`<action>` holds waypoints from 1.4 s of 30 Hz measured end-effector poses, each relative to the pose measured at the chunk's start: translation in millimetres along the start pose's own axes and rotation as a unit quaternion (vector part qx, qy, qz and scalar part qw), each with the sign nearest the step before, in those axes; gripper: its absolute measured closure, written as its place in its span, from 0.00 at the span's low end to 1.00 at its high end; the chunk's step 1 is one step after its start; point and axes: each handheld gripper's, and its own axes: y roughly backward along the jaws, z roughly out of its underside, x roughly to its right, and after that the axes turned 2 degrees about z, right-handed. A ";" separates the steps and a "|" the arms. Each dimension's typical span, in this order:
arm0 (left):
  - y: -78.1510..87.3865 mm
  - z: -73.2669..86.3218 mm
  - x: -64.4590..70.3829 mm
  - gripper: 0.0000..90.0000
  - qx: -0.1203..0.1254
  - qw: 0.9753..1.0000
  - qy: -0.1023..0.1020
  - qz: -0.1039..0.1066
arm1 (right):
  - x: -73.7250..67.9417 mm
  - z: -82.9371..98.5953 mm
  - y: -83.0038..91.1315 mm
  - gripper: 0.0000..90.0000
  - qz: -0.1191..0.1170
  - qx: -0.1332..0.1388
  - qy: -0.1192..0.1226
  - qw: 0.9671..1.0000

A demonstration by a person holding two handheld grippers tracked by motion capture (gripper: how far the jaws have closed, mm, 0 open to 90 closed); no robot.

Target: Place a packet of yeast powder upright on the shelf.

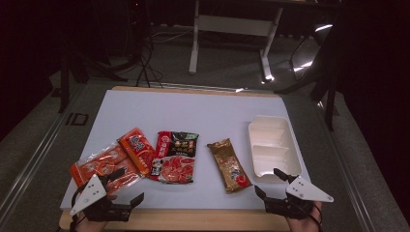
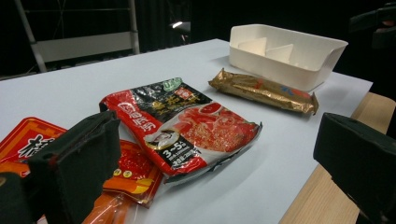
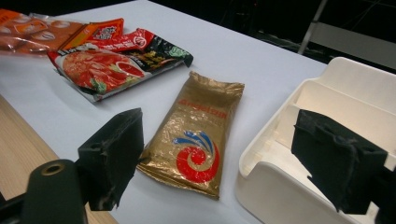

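Several food packets lie on the white table top. A gold packet rests beside a white divided tray. A red and black packet lies in the middle. An orange-red packet and a clear pack of orange sausages lie at the left. My left gripper stands open at the front left, over the sausage pack's near edge. My right gripper stands open at the front right, between the gold packet and the tray's near end.
The wooden front edge of the table runs under both grippers. A white desk frame and cables stand on the floor beyond the table. A dark chair base is at the back right.
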 end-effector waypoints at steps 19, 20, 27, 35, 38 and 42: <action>-2.6 -0.6 1.6 0.01 -0.005 1.000 0.001 -0.002 | -3.6 -1.6 -8.7 0.16 -0.041 -0.039 -0.006 0.998; -2.3 -0.4 1.3 0.01 -0.003 1.000 0.004 -0.001 | -5.1 -3.2 -8.3 0.16 -0.037 -0.038 -0.001 0.999; -2.4 -0.4 1.5 0.01 -0.003 1.000 0.002 0.006 | -13.4 -12.6 -6.8 0.15 -0.045 -0.042 0.002 0.998; -0.7 -1.0 0.9 0.01 0.006 1.000 0.009 0.008 | -15.2 -26.9 -13.1 0.14 -0.054 -0.053 -0.006 0.997; -1.5 -0.9 0.8 0.01 0.005 1.000 0.010 0.009 | -16.3 -35.4 -13.7 0.14 -0.052 -0.052 0.010 0.997; -1.8 -0.8 1.2 0.01 0.007 1.000 0.009 0.009 | -13.7 -50.0 -14.9 0.14 -0.055 -0.039 0.012 0.998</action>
